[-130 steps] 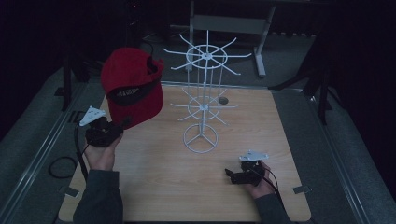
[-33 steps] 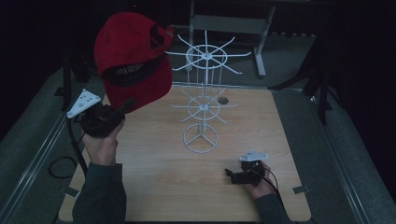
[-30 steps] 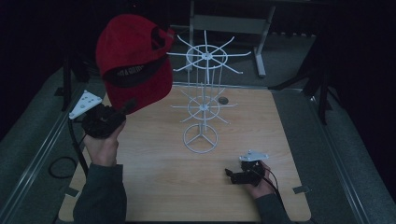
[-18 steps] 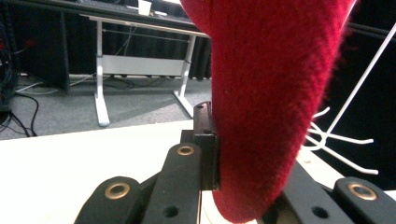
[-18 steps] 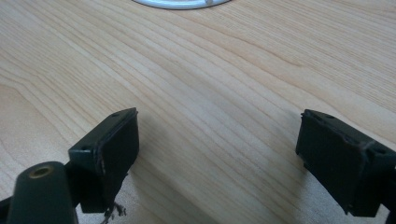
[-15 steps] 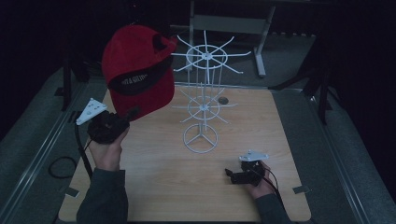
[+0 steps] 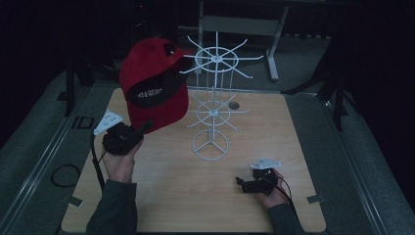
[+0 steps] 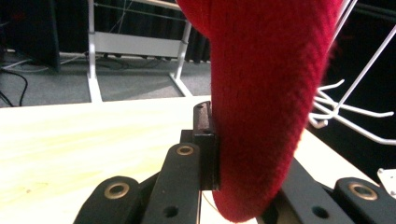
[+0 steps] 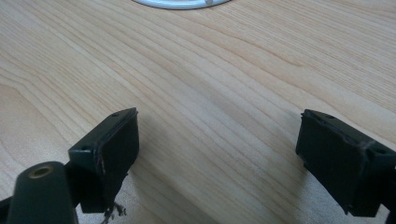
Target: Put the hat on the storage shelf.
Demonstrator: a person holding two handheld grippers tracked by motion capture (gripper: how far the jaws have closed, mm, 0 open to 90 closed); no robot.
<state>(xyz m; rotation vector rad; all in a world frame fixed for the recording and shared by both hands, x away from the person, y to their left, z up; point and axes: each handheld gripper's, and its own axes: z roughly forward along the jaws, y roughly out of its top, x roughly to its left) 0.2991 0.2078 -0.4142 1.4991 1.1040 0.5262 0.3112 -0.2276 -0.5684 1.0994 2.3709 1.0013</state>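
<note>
**Hanging a cap on a wire rack**

Holding the red cap (image 7: 154, 90) by its brim, the left tool (image 7: 138, 131) is clamped shut on the fabric, at ten o'clock of the white rack (image 7: 214, 105). The right tool (image 9: 217, 154) rests on the bench (image 7: 166, 186), jaws wide and empty. Risk: the cap snagging a prong and tipping the light rack.

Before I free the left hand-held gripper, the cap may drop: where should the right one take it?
Probably the brim, from its open right side facing the white rack: it is flat and stiff. The left hand-held gripper pinches the red cap from below.
</note>
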